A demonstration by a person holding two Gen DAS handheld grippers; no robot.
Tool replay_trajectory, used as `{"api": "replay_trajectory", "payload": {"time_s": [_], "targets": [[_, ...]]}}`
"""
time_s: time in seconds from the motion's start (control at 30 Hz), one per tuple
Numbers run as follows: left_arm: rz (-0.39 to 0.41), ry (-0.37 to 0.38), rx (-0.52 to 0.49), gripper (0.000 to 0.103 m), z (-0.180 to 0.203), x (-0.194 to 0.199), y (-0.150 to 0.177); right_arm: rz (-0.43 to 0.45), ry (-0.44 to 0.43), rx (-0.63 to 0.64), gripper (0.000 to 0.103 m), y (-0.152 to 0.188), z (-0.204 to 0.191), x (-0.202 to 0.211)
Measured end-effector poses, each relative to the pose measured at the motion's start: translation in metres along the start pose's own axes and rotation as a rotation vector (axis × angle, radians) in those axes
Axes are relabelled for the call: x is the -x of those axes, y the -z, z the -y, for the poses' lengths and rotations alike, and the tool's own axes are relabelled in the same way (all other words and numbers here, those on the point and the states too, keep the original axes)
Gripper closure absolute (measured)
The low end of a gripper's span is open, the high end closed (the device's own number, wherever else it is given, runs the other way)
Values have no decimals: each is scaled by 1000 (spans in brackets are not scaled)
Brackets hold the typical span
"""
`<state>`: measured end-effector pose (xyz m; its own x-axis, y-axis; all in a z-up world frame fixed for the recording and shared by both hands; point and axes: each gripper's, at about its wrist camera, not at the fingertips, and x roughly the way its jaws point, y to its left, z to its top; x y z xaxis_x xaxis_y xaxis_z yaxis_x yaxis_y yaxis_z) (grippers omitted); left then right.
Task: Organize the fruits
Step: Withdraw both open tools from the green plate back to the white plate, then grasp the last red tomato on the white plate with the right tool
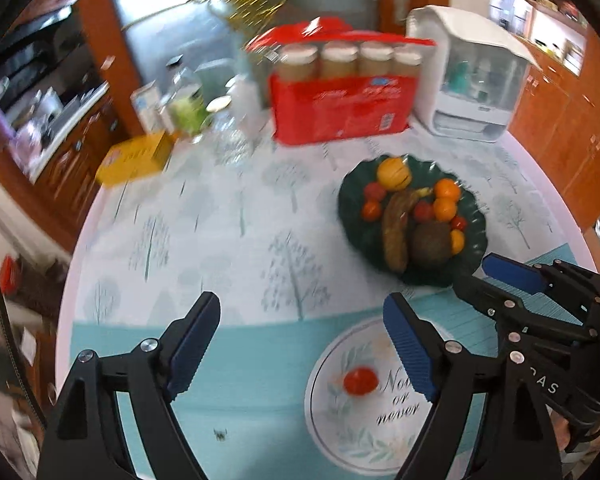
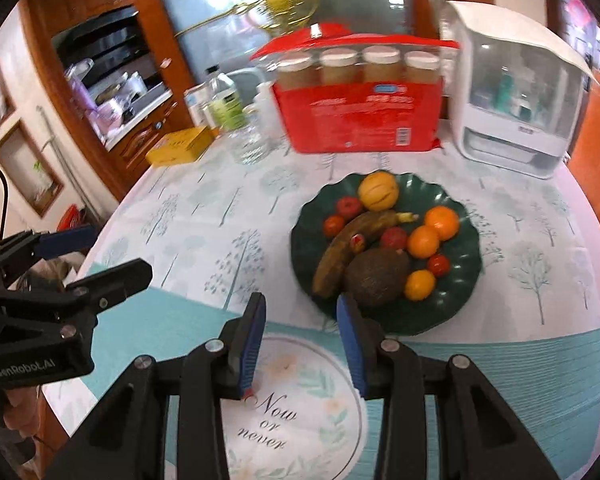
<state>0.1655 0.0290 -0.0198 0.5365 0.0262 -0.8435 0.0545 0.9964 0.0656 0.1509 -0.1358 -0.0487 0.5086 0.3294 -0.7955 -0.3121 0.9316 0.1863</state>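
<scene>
Fruit [image 2: 384, 240] lay heaped on a dark green scalloped plate [image 2: 456, 312] set toward the far right of the desk [image 2: 188, 216], which wore a tree-printed cloth; gathered there, the pile looked like the collecting point for the job. One small red tomato [image 1: 361, 381] sat apart, alone on the round leaf-printed mat [image 1: 340, 440] nearer the person, so by the look of it this was the stray not yet sorted. Behind the plate stood a red carton of jars [image 2: 362, 120] and a white appliance [image 2: 516, 120], well clear of the working space.

Within the pile, the long brown banana [image 2: 352, 248] lay slantwise across the middle with a dark avocado [image 2: 376, 282] against its lower end, likely bedded first because of their bulk. Oranges [image 2: 432, 232] and small red fruits filled the gaps around them, and a yellow striped fruit [image 2: 378, 192] sat at the far rim.

The left claw [image 1: 302, 344] hung released and empty, its jaws wide above the mat with the tomato just beside the right finger. The right claw [image 2: 302, 344] was also empty, jaws narrowed but parted, pointing at the plate's near edge.
</scene>
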Motion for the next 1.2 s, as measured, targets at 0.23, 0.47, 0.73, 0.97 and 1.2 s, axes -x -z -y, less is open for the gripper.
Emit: {"api": "replay_trajectory", "payload": {"time_s": [0.23, 0.47, 0.73, 0.97, 1.2], "targets": [[-39, -79, 118, 20, -31, -19, 46, -78, -21, 59, 66, 26, -23, -27], [-128, -110, 179, 20, -45, -52, 87, -181, -58, 102, 66, 57, -41, -58], [-196, -135, 196, 20, -42, -81, 111, -251, -99, 142, 66, 75, -53, -89], [-186, -233, 157, 20, -40, -90, 105, -261, -148, 138, 66, 73, -57, -107], [-197, -233, 173, 20, -45, -94, 104, -267, -137, 177, 68, 75, -64, -116]]}}
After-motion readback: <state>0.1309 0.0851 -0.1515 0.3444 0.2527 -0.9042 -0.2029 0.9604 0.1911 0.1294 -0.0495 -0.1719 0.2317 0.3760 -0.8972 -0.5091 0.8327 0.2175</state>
